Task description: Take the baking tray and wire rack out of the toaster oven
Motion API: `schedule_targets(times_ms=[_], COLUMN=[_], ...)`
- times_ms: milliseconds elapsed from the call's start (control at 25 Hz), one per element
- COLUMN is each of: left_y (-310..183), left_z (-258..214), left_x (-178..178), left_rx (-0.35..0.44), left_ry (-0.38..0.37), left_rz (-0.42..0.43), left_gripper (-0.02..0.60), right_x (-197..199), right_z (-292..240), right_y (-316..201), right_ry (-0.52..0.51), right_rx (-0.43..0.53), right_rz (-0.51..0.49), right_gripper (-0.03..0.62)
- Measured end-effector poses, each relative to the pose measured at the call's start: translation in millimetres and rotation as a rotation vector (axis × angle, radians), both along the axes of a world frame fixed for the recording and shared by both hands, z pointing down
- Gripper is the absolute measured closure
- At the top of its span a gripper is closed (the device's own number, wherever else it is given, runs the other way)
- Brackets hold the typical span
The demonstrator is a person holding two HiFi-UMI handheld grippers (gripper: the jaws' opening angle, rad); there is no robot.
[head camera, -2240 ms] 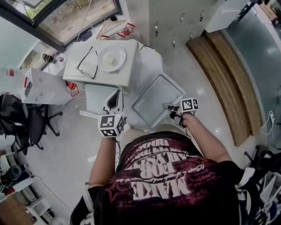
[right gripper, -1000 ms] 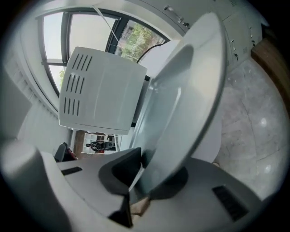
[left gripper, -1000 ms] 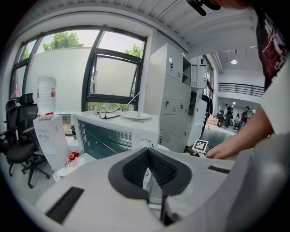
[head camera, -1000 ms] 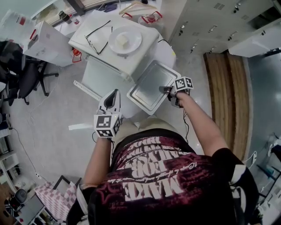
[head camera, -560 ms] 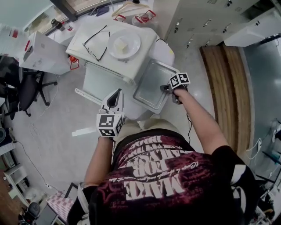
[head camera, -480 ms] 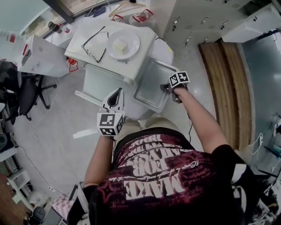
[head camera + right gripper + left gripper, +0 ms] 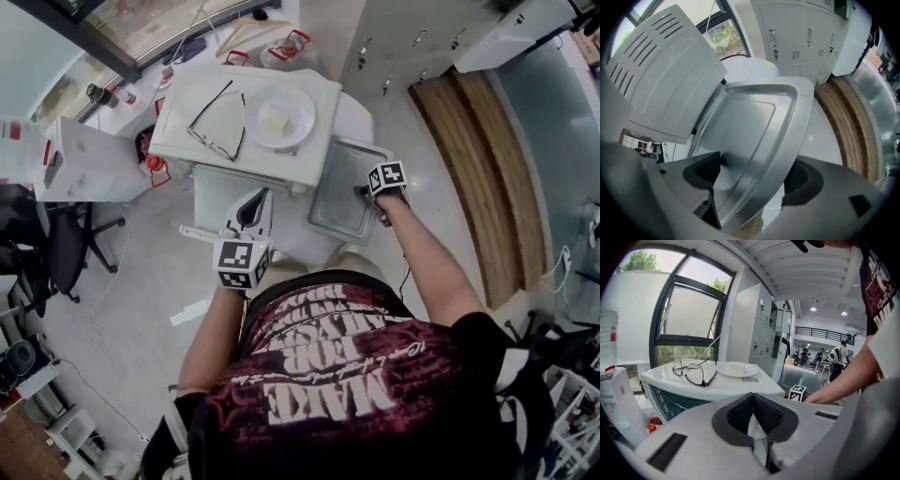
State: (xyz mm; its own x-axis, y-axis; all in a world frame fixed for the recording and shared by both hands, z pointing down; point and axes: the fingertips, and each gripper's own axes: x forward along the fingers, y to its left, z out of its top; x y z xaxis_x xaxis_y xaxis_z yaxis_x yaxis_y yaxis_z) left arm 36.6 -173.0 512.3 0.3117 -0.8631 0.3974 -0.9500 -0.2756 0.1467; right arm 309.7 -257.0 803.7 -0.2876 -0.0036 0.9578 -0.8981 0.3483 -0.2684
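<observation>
Head view, looking steeply down. My R tongs [image 7: 366, 193]: jaws wide apart, having just been opening. The near rim of the baking tray [image 7: 343, 187] lies btw. them, pads off the metal. The tray is outside the toaster oven [image 7: 309, 155], straight ahead of the R tongs, w/ its far end over a small white round tabletop [image 7: 358, 117]. The oven's vented side wall [image 7: 665, 70] stands just L of the tray, close along its long edge.

My L tongs [image 7: 261, 199]: jaws together, nothing btw. them, apart from the tray, pointing at the oven's front. On the oven top, beyond the L tongs: glasses [image 7: 217, 124] and a white plate [image 7: 279, 117], side by side.

Further round: grey lockers [image 7: 797, 33] past the tray, a wooden floor strip [image 7: 469, 169] to the R, and a white box [image 7: 89, 164] and black chair [image 7: 56, 248] well off to the L.
</observation>
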Motion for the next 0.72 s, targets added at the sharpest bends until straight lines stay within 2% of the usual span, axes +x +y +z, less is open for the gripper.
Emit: schedule_targets(times_ms=[120, 320, 520, 720], left_y=[-1.8, 2.3, 5.0, 5.3], left_z=[2.6, 14.2, 14.2, 19.5], left_x=[-11.9, -31.7, -43.2, -44.0], left_rx=[-0.001, -0.025, -0.021, -0.024], left_ry=[-0.001, -0.005, -0.005, 0.021], left_rz=[0.055, 0.122, 0.196, 0.247], left_gripper=[0.575, 0.575, 0.575, 0.575], right_x=[5.7, 5.7, 11.7, 4.0], right_z=[9.0, 17.8, 8.3, -16.0], right_y=[1.1, 0.6, 9.7, 17.4], right_ry=[0.024, 0.048, 0.100, 0.068], right_rx=[0.001, 0.026, 0.076, 0.127], right_rz=[0.054, 0.084, 0.047, 0.072], right_gripper=[0.175, 0.151, 0.140, 0.141])
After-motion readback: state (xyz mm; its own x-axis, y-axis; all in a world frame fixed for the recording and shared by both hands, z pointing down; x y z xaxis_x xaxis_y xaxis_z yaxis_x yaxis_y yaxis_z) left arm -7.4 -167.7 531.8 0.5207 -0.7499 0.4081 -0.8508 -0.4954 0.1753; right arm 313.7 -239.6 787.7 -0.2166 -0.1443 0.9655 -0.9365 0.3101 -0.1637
